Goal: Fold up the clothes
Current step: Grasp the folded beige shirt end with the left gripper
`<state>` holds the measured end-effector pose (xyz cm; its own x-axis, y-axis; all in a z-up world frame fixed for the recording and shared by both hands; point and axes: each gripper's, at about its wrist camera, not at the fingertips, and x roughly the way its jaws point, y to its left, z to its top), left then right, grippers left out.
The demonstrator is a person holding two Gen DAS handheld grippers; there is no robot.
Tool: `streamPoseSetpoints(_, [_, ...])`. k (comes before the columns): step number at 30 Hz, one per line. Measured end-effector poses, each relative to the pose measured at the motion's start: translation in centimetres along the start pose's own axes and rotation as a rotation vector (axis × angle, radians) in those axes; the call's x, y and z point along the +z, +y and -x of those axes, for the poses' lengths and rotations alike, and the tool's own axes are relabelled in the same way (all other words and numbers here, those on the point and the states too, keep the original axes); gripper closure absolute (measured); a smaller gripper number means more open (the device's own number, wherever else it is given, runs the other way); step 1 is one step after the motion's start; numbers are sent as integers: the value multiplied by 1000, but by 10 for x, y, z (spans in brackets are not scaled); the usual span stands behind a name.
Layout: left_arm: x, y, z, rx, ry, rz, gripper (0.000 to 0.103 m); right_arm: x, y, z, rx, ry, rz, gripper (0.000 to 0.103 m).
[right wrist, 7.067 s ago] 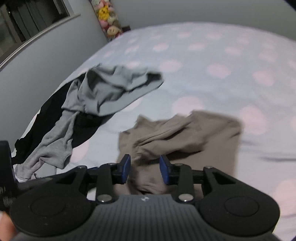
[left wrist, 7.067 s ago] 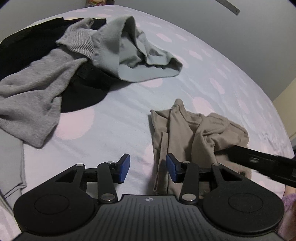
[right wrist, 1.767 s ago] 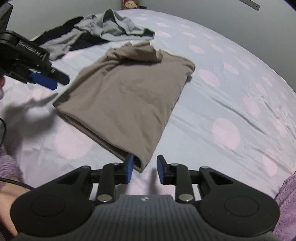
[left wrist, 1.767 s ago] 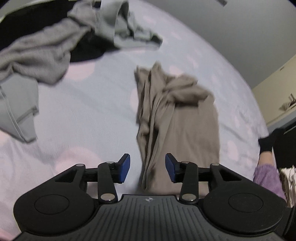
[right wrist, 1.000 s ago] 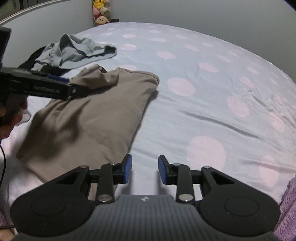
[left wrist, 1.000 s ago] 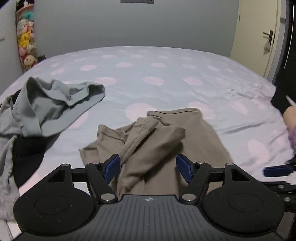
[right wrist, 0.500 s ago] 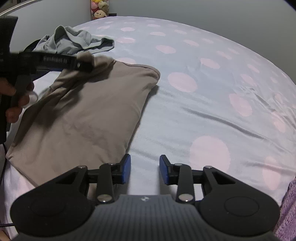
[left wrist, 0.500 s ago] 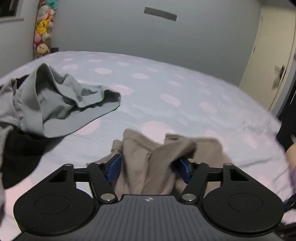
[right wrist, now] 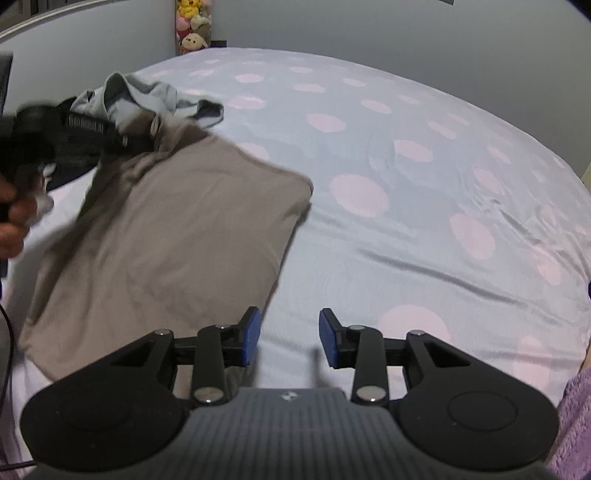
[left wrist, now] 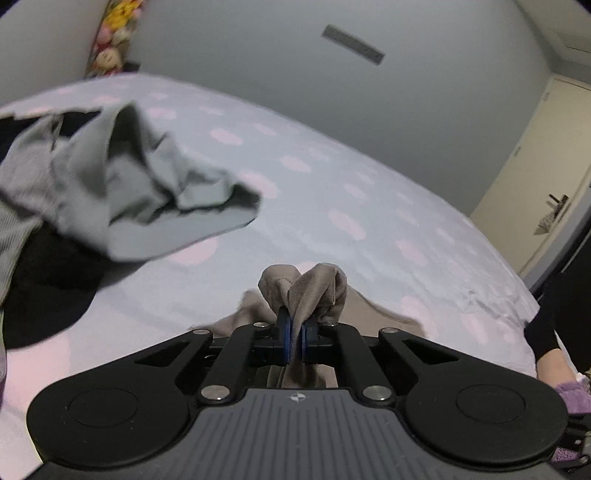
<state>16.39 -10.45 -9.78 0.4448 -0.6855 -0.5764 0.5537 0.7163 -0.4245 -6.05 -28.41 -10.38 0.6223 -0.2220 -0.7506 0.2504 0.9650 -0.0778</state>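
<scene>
A taupe garment (right wrist: 177, 229) lies spread on the polka-dot bed sheet (right wrist: 424, 206). My left gripper (left wrist: 294, 341) is shut on a bunched fold of this taupe garment (left wrist: 306, 291), which sticks up between the blue pads. In the right wrist view the left gripper (right wrist: 149, 142) pinches the garment's far corner and lifts it slightly. My right gripper (right wrist: 290, 341) stands open just off the garment's near right edge, with bare sheet between its fingers.
A pile with a grey-green garment (left wrist: 147, 192), a ribbed grey one (left wrist: 18, 206) and a black one (left wrist: 48, 288) lies at the left. Plush toys (right wrist: 192, 26) stand by the far wall. A door (left wrist: 535, 206) is at the right.
The left gripper's jaws closed onto the bunched taupe fabric and it moved toward the garment's far corner. The right gripper stayed in place, open.
</scene>
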Motion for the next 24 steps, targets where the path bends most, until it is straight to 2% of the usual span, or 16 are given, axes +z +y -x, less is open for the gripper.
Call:
streamPoseSetpoints(2, [-1,10,-4,22,18,34,97,4,1,-1,5,-14,6,65])
streamPoseSetpoints(4, [-1,20,-6,50,29,68,90,9,2,-3,2,-27,14,66])
streamPoseSetpoints(9, [6,43,11,110,-25,144,88,17,1,-5,-2,-37,12,67])
streamPoseSetpoints(10, [8,45,16,112,-38,153,88,18,0,-6,-3,-38,13,69])
streamPoseSetpoints(11, [9,45,20,109,-51,156,88,19,0,-6,-3,-39,16,75])
streamPoseSetpoints(13, [12,38,28,90,-74,140,88,22,0,-7,0,-42,19,79])
streamPoseSetpoints(16, [13,18,31,42,-76,52,88,29,3,-9,11,-53,27,82])
streamPoseSetpoints(20, [4,-5,22,-3,-26,-38,88,40,11,-17,55,-68,32,84])
streamPoseSetpoints(24, [-9,-16,3,39,52,-106,88,45,19,-36,126,-36,18,82])
